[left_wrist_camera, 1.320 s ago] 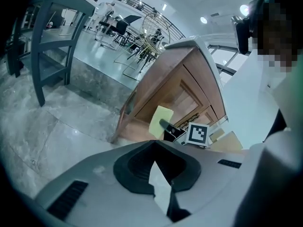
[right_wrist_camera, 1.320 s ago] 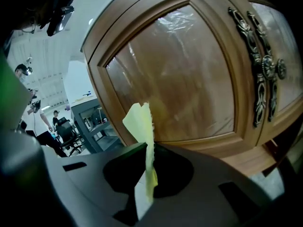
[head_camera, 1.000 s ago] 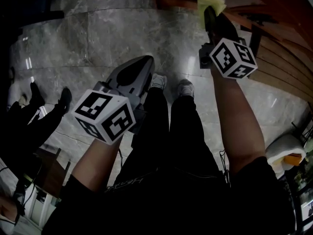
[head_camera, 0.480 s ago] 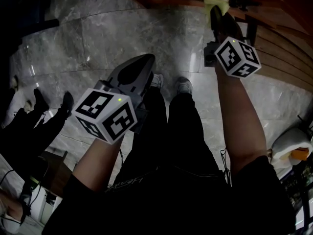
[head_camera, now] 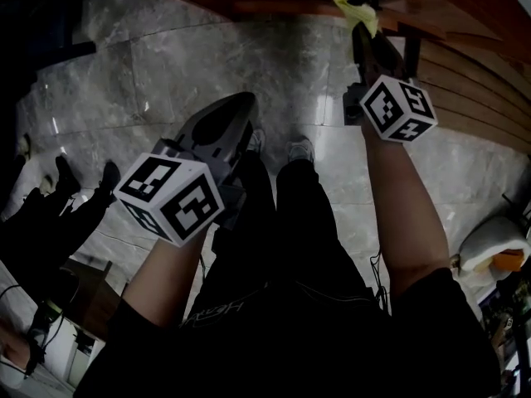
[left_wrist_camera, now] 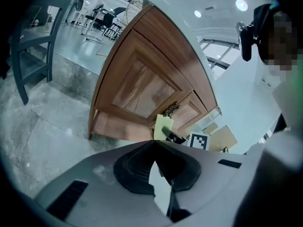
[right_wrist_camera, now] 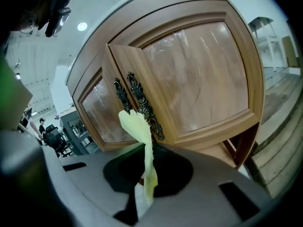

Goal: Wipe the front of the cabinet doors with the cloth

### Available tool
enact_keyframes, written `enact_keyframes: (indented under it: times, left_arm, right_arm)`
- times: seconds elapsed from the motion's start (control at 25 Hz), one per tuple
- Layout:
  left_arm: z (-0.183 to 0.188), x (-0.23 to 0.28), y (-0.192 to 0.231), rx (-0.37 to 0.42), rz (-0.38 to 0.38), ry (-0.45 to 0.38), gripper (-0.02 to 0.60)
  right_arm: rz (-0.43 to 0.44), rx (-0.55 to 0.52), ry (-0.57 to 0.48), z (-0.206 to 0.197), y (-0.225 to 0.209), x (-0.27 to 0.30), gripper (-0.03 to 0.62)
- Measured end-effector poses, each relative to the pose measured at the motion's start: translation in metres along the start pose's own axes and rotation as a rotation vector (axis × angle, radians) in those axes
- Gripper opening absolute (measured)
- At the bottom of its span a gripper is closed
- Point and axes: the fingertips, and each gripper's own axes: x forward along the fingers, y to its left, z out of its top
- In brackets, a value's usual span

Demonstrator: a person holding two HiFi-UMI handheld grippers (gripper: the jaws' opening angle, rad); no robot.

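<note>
The wooden cabinet [right_wrist_camera: 199, 74] has two panelled doors that meet at dark ornate handles [right_wrist_camera: 142, 103]. My right gripper [right_wrist_camera: 144, 148] is shut on a pale yellow cloth [right_wrist_camera: 137, 126], which stands up just in front of those handles. In the head view the cloth [head_camera: 357, 11] pokes out of the right gripper [head_camera: 358, 25] near the cabinet's base [head_camera: 274, 2]. My left gripper [head_camera: 246, 99] hangs lower over the floor, its jaws together with nothing in them. From the left gripper [left_wrist_camera: 154, 143] I see the cabinet [left_wrist_camera: 142, 79] and the cloth [left_wrist_camera: 163, 126] at a distance.
Polished grey marble floor [head_camera: 166, 65] lies under me, with my own legs and shoes [head_camera: 299, 149] in the middle. Other people's feet [head_camera: 62, 177] stand at the left. Wooden boards [head_camera: 473, 81] run along the right. A dark chair frame [left_wrist_camera: 28, 46] stands left of the cabinet.
The cabinet's base has come further into the head view's top. My right gripper with the cloth is now closer to the cabinet front. The left gripper has hardly moved.
</note>
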Motion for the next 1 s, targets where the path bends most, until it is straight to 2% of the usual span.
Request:
enact_keyframes:
  times: [0.2,0.36,0.52,0.64,0.76,0.88,1.0]
  left_arm:
    - [0.01,-0.001,-0.026,0.002,-0.014,-0.053,0.006]
    - [0.012,-0.02,-0.055,0.022,-0.01,-0.086,0.006]
    - [0.024,-0.069,-0.101,0.054,-0.015,-0.126,0.006]
    - [0.045,-0.107,-0.145,0.097,-0.042,-0.179,0.006]
    - [0.076,-0.138,-0.187,0.181,-0.072,-0.235,0.006]
    - [0.091,-0.174,-0.234,0.352,-0.088,-0.23,0.006]
    - [0.099,-0.211,-0.28,0.47,-0.121,-0.232,0.006]
  right_arm:
    - [0.032,-0.028,0.021,0.009,0.004,-0.039,0.041]
    - [0.083,-0.084,0.029,0.035,0.021,-0.089,0.041]
    - [0.238,-0.098,0.049,0.08,0.069,-0.159,0.041]
    - [0.371,-0.164,0.067,0.123,0.117,-0.208,0.041]
    - [0.495,-0.263,0.07,0.173,0.161,-0.25,0.041]
    - [0.575,-0.427,0.048,0.219,0.203,-0.3,0.041]
    - [0.633,-0.429,0.003,0.259,0.234,-0.349,0.041]
